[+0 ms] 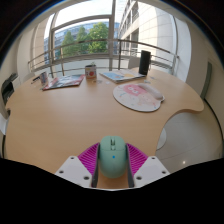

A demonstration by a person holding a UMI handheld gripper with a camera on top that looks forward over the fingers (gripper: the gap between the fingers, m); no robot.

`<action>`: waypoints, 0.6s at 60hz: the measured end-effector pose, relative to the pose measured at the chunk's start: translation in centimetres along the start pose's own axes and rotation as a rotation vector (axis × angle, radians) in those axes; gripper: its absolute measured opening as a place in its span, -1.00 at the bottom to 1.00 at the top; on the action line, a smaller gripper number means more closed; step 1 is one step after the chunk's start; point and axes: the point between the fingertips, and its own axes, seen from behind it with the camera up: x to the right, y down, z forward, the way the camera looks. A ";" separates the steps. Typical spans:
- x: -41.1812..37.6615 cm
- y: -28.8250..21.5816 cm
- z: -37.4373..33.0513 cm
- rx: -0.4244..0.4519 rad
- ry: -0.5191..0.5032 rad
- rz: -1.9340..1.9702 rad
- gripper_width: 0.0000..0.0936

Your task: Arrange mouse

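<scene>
A mint-green computer mouse sits between my gripper's two fingers, whose magenta pads press against both of its sides. The gripper is shut on the mouse, which hangs over the near part of the wooden table. Beyond the fingers and to the right lies a round pinkish mouse mat on the table, well apart from the mouse.
At the table's far side lie a magazine, a small box, a laptop or papers and a dark upright item. The table edge curves inward at the right. Large windows stand behind.
</scene>
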 end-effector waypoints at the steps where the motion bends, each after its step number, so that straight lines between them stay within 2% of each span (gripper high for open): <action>1: 0.1 -0.2 -0.1 0.000 -0.002 0.002 -0.15; 5: -0.1 -0.9 -0.8 0.017 -0.004 -0.008 -0.16; 9: -0.8 -3.8 -2.6 0.075 -0.016 -0.032 -0.16; 19: -1.8 -16.3 -8.7 0.283 -0.075 -0.019 -0.17; 27: 0.8 -26.8 -7.9 0.427 -0.087 -0.013 -0.17; 31: 3.3 -29.6 -4.6 0.445 -0.073 -0.002 -0.17; 36: 7.0 -30.8 1.8 0.366 -0.039 0.021 -0.17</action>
